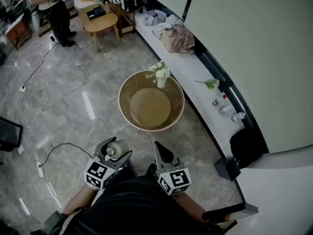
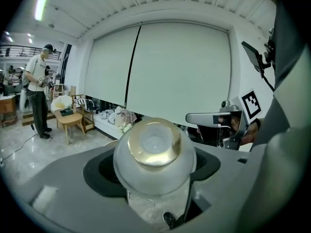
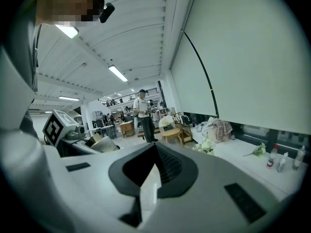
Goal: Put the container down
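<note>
While the left gripper (image 1: 114,152) is gripping the frosted glass container with a gold rim (image 2: 154,147) in its fingers above the floor, the round gold-rimmed bench (image 1: 120,102) is lying straight ahead; the right gripper (image 1: 159,148) is keeping its fingers closed, empty.

Bright, even indoor light; fisheye gripper views.
Glare from ceiling strips (image 3: 118,73); the glossy floor (image 1: 88,104) mirrors them in streaks; dark vignette rings both gripper views; the near container (image 2: 154,157) looks soft.
</note>
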A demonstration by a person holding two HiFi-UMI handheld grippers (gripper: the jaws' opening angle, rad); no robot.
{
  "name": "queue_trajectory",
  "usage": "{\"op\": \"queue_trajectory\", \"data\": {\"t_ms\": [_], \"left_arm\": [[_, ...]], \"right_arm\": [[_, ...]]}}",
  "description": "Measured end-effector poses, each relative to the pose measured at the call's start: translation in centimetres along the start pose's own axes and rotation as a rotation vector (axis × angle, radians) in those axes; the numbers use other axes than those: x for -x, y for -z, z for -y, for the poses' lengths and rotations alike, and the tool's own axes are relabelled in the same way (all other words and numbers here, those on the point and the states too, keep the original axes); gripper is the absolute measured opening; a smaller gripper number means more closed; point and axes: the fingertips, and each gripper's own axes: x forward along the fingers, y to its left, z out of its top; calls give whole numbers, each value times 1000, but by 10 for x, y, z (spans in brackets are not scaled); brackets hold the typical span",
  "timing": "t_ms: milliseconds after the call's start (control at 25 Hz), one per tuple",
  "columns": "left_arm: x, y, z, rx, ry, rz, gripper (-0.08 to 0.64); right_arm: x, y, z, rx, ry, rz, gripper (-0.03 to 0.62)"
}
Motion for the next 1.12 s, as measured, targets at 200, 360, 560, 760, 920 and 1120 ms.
{"op": "queue_trajectory", "data": {"t_ms": [200,360,560,760,920,1120], "left_arm": [[-11,11,42,58,-77,-42,341],[-3,15,58,78,-101,-53,341],[2,7,61,55,-111,-25,342],[7,12,62,51,-108,-24,341],[9,16,63,58,-108,-21,341],[8,15,63,60,-116,-19,341]], "right_arm": [[28,28,17,-87,-66,-25,6],[44,33,21,-101,-86,-36,6],[55,21,24,-88,-64,-3,6],[56,20,15,-73,-70,-11,6],[58,23,12,-69,-69,-18,6],[59,24,13,-72,-77,-16,6]]}}
